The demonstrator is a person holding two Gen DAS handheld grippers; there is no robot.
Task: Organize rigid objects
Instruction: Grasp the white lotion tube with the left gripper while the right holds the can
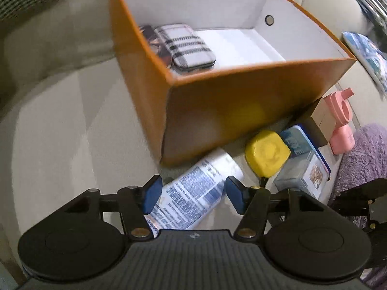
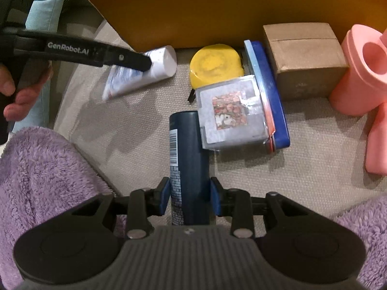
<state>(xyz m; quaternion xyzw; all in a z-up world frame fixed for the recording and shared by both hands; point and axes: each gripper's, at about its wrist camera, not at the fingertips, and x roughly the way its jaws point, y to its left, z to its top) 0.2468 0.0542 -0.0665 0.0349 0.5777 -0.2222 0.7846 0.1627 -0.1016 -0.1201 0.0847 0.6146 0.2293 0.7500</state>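
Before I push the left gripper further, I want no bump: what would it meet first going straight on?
Most likely the white spray can lying on the cushion: it sits between and just beyond the open left gripper. Past it stands the orange box. Depth is hard to judge through the fisheye.

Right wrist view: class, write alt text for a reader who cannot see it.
The right gripper is shut on a dark blue can above a beige cushion. Beyond it, along an orange box, lie a white tube, a yellow case, a clear case, a cardboard box and a pink cup.
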